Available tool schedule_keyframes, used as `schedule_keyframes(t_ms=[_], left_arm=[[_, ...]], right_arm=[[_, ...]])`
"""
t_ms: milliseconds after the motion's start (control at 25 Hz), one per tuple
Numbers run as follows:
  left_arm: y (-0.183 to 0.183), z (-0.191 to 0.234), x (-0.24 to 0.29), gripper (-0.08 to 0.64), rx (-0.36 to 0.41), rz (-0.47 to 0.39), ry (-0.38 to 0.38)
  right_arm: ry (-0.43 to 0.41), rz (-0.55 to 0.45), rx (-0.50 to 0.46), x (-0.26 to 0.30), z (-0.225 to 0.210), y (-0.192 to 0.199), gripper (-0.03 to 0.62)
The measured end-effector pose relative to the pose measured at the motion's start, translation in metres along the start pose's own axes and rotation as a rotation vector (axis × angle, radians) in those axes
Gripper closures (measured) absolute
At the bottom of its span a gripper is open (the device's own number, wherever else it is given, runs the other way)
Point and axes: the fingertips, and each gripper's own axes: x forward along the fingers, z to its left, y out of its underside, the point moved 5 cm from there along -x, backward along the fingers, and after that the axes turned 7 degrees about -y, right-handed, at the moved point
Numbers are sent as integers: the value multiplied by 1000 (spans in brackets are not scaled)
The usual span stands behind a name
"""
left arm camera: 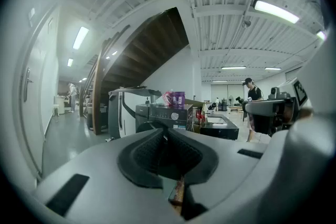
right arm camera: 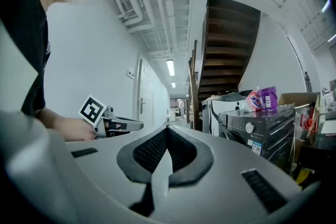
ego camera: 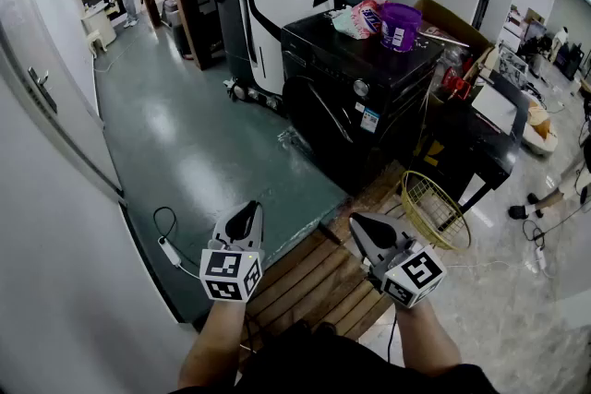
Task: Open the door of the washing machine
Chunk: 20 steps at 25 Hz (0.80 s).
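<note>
A black front-loading washing machine (ego camera: 355,97) stands a few steps ahead on the right; its round door (ego camera: 319,120) is closed, with a dial on the panel above it. The washing machine (left arm camera: 163,117) lies straight ahead in the left gripper view, and the washing machine (right arm camera: 260,128) sits at the right of the right gripper view. My left gripper (ego camera: 247,215) and right gripper (ego camera: 360,224) are held low near my body, both shut with nothing between the jaws, well short of the machine.
A purple tub (ego camera: 400,25) and a detergent bag (ego camera: 362,16) rest on the washer. A white machine (ego camera: 268,14) stands behind it, a yellow wire basket (ego camera: 434,208) to its right, a white door (ego camera: 42,97) on the left. Wooden slats (ego camera: 309,281) lie underfoot. A cable (ego camera: 166,240) trails on the green floor.
</note>
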Motion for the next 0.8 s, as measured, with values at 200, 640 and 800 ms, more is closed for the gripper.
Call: schedule_keyframes(t_ms=[200, 640, 800], left_arm=[[0, -1, -5, 537, -1, -2, 5], [8, -8, -12, 499, 16, 35, 60], [5, -11, -13, 432, 13, 34, 83]], right_arm=[[1, 10, 1, -1, 4, 3, 577], [20, -9, 64, -6, 5, 8, 575], [26, -12, 61, -8, 5, 4, 575]])
